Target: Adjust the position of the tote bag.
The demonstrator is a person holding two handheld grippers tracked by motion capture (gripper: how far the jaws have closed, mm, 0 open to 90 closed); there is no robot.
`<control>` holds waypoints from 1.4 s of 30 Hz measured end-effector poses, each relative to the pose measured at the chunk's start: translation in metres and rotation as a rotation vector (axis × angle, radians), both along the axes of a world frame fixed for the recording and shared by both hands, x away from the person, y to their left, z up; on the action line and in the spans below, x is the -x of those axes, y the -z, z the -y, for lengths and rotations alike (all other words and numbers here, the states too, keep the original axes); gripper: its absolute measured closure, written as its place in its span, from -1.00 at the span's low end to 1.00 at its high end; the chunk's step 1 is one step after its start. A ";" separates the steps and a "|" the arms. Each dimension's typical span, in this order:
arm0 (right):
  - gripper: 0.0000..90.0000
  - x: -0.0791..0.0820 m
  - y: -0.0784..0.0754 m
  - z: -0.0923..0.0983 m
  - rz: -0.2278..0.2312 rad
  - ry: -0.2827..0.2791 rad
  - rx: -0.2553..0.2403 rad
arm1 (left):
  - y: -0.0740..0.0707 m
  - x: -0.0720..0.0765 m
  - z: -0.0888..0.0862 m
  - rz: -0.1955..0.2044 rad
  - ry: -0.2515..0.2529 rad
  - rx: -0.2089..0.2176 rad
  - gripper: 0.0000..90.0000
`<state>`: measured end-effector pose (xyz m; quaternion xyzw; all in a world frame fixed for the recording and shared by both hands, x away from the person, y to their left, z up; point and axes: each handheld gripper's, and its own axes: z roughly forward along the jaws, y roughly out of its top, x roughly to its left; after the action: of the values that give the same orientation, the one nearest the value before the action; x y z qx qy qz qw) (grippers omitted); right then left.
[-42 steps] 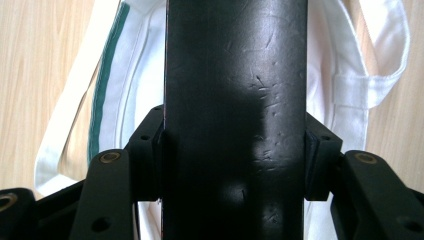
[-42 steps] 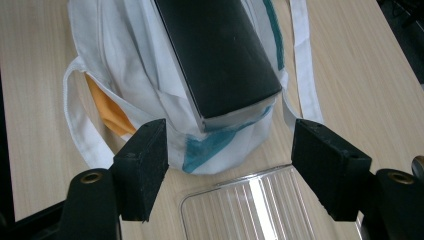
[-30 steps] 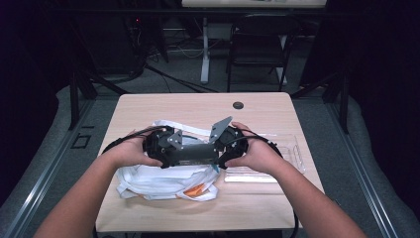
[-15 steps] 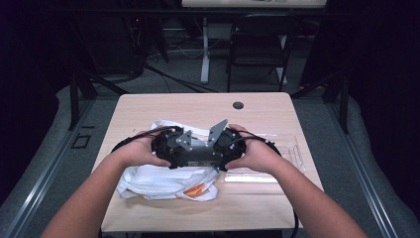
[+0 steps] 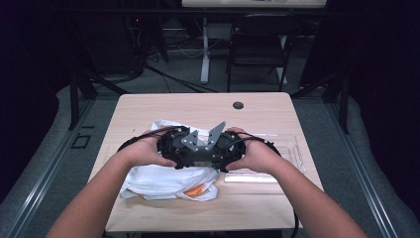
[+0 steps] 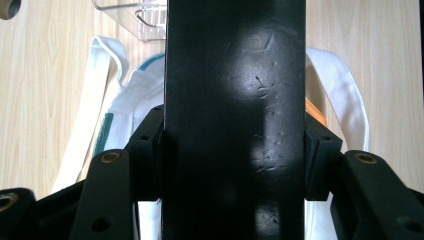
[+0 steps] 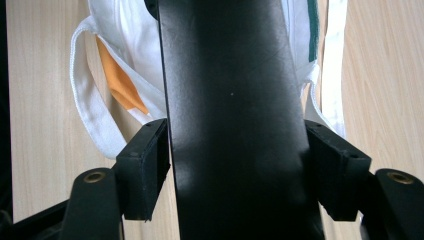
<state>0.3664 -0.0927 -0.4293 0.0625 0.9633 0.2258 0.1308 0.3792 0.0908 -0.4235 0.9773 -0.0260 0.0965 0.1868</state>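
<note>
Light falls from overhead onto the tabletop (image 5: 267,109), which glows pale and evenly lit while the room around it sinks into near black. The high view is soft and slightly grainy, with faint shadows under the forearms. In both gripper views a glossy black slab (image 6: 235,120) stands close to the lens and carries a broad, hazy sheen; wood grain beside it stays fairly sharp.

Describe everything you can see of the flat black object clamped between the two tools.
The flat black object is a smooth, slightly glossy slab with straight edges; its face carries small scuffs and dents and catches a soft glare. It looks like plastic or leather-like board, though I cannot tell which. It hangs above the white cloth bag on the wooden table, gripped across its width by the left tool and the right tool, pads pressing both edges.
</note>
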 end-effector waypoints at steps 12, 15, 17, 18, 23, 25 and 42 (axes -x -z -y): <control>-0.18 -0.003 0.002 -0.001 -0.013 -0.011 0.019 | 0.000 0.000 0.004 0.000 0.012 -0.005 -0.04; -0.18 -0.004 0.004 -0.001 -0.017 -0.005 0.011 | 0.001 0.000 0.004 0.002 0.012 -0.006 -0.04; -0.18 -0.004 0.004 -0.001 -0.015 -0.008 0.020 | 0.001 0.000 0.004 0.002 0.011 -0.008 -0.04; -0.18 -0.004 0.005 -0.001 -0.017 -0.005 0.011 | 0.001 0.000 0.005 0.004 0.014 -0.010 -0.04; -0.18 -0.004 0.007 -0.003 -0.019 -0.012 0.015 | 0.000 0.001 0.007 0.006 0.019 -0.001 -0.04; -0.17 -0.004 0.007 -0.004 -0.019 -0.018 0.021 | 0.001 0.001 0.007 0.003 0.014 0.003 -0.04; -0.07 -0.005 0.007 -0.002 -0.011 -0.052 0.036 | 0.000 0.002 0.007 0.028 0.027 0.016 -0.08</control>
<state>0.3715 -0.0911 -0.4363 0.0365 0.9692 0.2113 0.1208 0.3770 0.0843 -0.4239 0.9739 -0.0410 0.1076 0.1957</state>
